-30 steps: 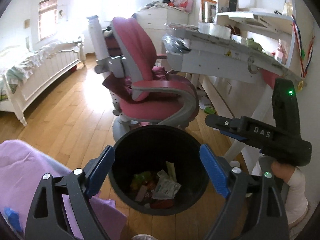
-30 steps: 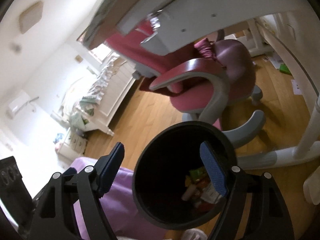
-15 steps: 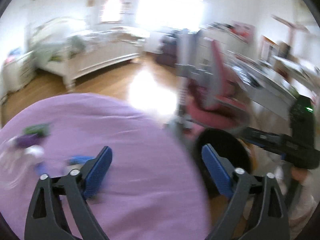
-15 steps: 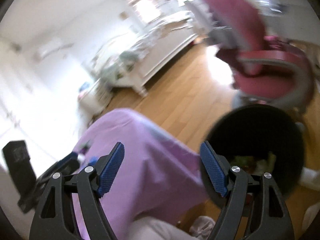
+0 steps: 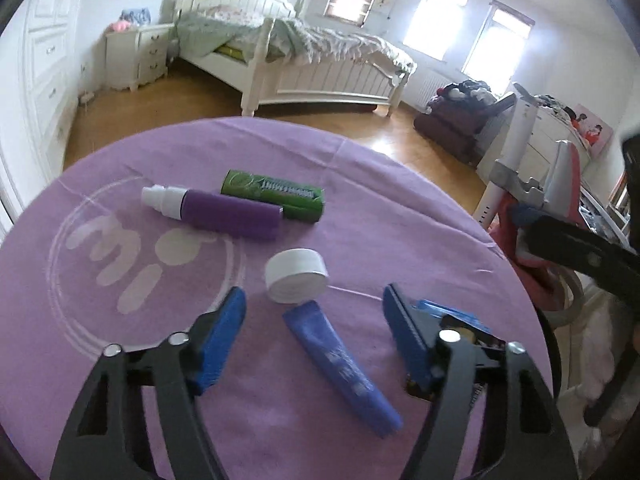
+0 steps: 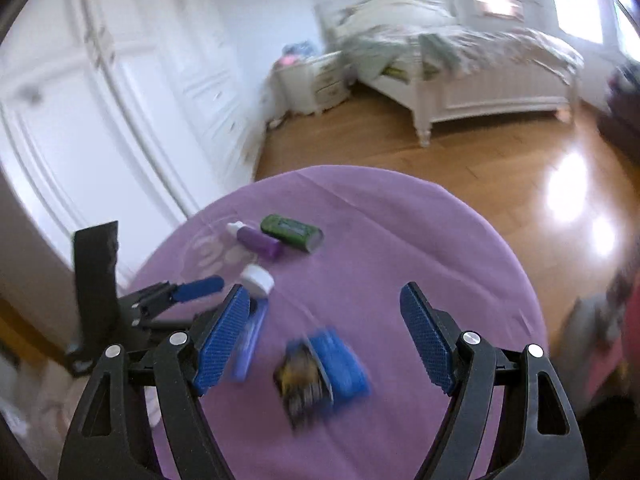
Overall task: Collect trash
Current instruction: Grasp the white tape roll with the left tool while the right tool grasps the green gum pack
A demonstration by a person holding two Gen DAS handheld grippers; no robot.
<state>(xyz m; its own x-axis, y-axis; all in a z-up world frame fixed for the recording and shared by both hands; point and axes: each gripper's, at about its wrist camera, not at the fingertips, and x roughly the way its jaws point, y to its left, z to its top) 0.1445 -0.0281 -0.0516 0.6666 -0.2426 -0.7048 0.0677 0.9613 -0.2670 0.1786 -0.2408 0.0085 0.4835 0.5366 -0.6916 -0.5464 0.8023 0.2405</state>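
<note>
On the round purple-clothed table point(image 5: 380, 208) lie a blue tube point(image 5: 340, 364) with a white cap point(image 5: 296, 276), a purple bottle point(image 5: 224, 210), a green box point(image 5: 276, 196) and a blue wrapper point(image 6: 336, 364). My left gripper point(image 5: 314, 336) is open and empty, hovering over the blue tube, fingers either side of it. My right gripper point(image 6: 324, 332) is open and empty above the blue wrapper. In the right wrist view the tube point(image 6: 250, 336), bottle point(image 6: 258, 242) and green box point(image 6: 292, 232) also show. The trash bin is out of view.
A white bed point(image 5: 304, 60) and nightstand point(image 5: 136, 56) stand across the wooden floor point(image 6: 480, 160). A pink chair point(image 5: 532, 208) stands to the table's right. White wardrobe doors point(image 6: 100, 112) line the left wall.
Both grippers have swung left, away from the black bin and pink chair, to above the purple table. Both stay open and empty.
</note>
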